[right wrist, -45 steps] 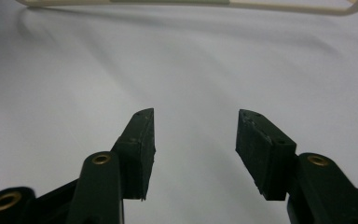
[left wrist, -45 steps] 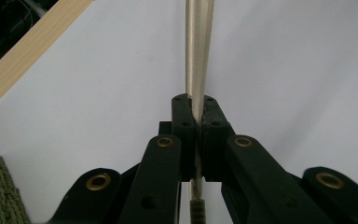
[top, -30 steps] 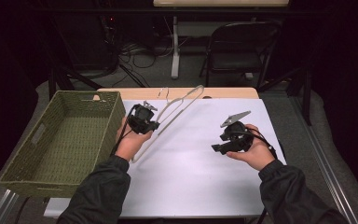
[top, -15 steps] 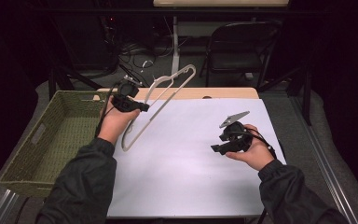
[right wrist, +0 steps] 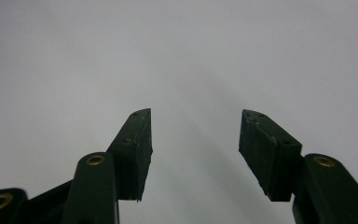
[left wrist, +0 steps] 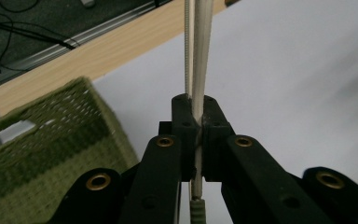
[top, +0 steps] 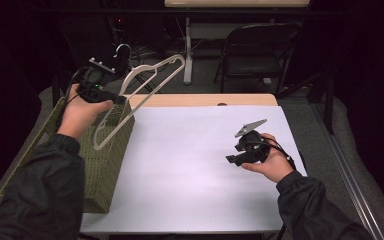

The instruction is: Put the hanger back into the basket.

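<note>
Left tongs [left wrist: 195,122] clamp the white hanger [top: 130,95] above the basket [top: 105,165].

Two black jaws of the right hand-held gripper [right wrist: 195,140] rise from the bottom edge, spread well apart with nothing between them, over a plain pale grey-white counter [right wrist: 182,51] surface.

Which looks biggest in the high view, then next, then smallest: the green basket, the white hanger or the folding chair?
1. green basket, clearly the biggest.
2. and 3. white hanger and folding chair look about alike; the chair stands farther back and the hanger is lifted nearer the camera, so I won't rank them.
</note>
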The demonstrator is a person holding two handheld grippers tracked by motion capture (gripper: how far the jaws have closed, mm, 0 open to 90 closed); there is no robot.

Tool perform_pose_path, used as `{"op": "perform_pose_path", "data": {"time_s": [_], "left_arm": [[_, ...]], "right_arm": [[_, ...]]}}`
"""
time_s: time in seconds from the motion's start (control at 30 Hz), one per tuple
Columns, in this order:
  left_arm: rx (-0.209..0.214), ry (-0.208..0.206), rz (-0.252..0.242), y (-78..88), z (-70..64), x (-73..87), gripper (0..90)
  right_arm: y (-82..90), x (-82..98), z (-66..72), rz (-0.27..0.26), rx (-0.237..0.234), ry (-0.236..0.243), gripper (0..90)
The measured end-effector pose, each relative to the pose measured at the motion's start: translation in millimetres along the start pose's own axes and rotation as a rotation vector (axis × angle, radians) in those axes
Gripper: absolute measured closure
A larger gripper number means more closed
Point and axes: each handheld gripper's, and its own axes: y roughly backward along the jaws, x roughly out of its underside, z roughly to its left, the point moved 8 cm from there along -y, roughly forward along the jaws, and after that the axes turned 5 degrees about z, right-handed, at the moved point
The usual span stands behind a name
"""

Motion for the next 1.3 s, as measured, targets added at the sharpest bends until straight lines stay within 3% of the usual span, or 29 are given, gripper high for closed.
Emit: {"op": "perform_pose_path", "data": {"time_s": [0.13,0.2,0.23,0.27,0.3,0.33,0.53,0.6,0.7,0.73,0.8,0.93,1.3], "left_arm": [[-0.023,-0.053,0.050,5.8,27.0,38.0,87.5],[-0.020,-0.060,0.063,9.1,41.2,58.7,87.5],[-0.018,-0.060,0.074,12.7,54.4,79.5,87.5],[-0.018,-0.060,0.074,12.7,54.4,79.5,87.5],[-0.028,-0.052,0.077,15.2,62.2,89.5,87.5],[-0.025,-0.042,0.081,17.8,68.8,99.1,87.5],[-0.007,-0.007,0.023,38.0,103.0,147.8,87.5],[-0.011,-0.010,0.014,43.6,109.2,161.2,87.4],[-0.003,0.001,-0.001,47.4,114.1,178.1,87.5],[-0.001,0.003,-0.005,47.3,114.6,182.4,87.5],[-0.002,-0.011,-0.010,43.4,115.3,192.0,87.4],[0.007,-0.014,0.001,37.3,114.8,196.6,87.4],[0.033,0.003,0.074,-5.8,112.2,226.1,87.4]], "right_arm": [[-1.6,0.4,-0.2,-0.004,0.005,-0.003,44.0],[-1.4,1.1,-0.4,0.009,0.006,-0.001,44.0],[-3.3,0.3,-0.4,-0.001,0.009,-0.005,44.0],[-3.3,0.3,-0.4,-0.001,0.009,-0.005,44.0],[-4.1,0.3,-0.3,0.000,0.009,-0.006,44.0],[-3.0,2.1,-0.6,0.036,0.009,0.000,44.0],[-8.5,-1.4,1.2,0.015,0.013,-0.005,44.1],[-8.0,-0.8,2.1,0.035,0.012,0.001,44.0],[-10.5,-2.6,3.0,0.013,0.011,-0.002,44.1],[-9.2,-1.2,2.6,0.041,0.014,0.004,44.0],[-10.8,-1.8,2.9,0.040,0.015,-0.003,44.1],[-12.2,-2.4,3.1,0.043,0.015,0.002,44.1],[-13.0,1.2,2.7,0.035,0.014,-0.006,44.2]]}}
